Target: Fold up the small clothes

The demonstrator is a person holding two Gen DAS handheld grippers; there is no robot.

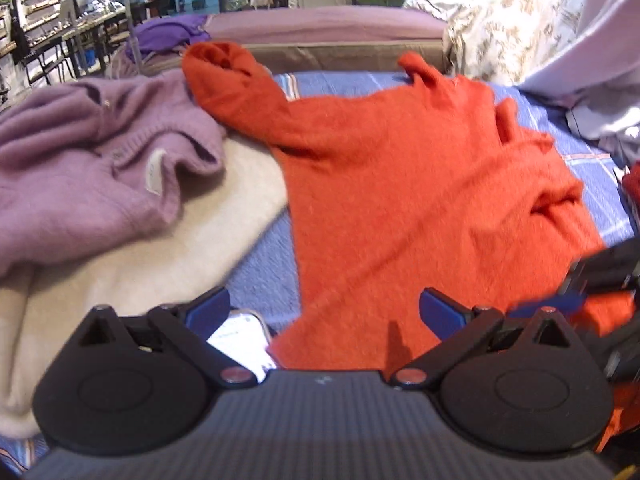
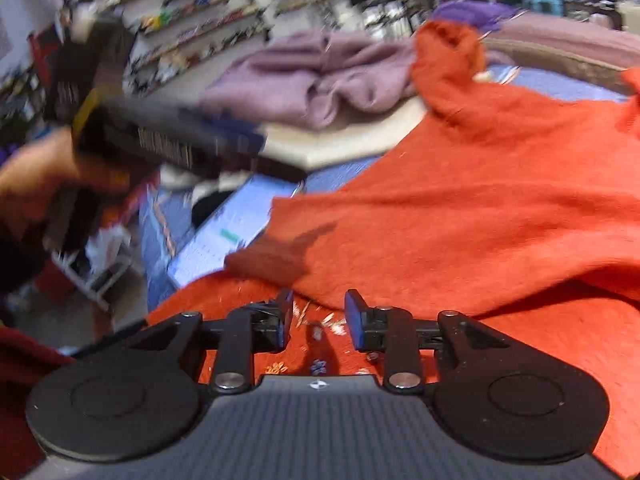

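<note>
Spacing between the blue pads of the left gripper [image 1: 324, 314] is wide, and nothing is held; the hem corner of the orange fuzzy knit sweater [image 1: 420, 184] lies directly ahead of it and slightly right. The right gripper [image 2: 316, 316] stands at a narrow gap, apparently not clamped, low over the same hem. The sweater lies on the blue striped bedsheet [image 1: 264, 280], long axis running away from both grippers toward the collar. Both are about equally near.
</note>
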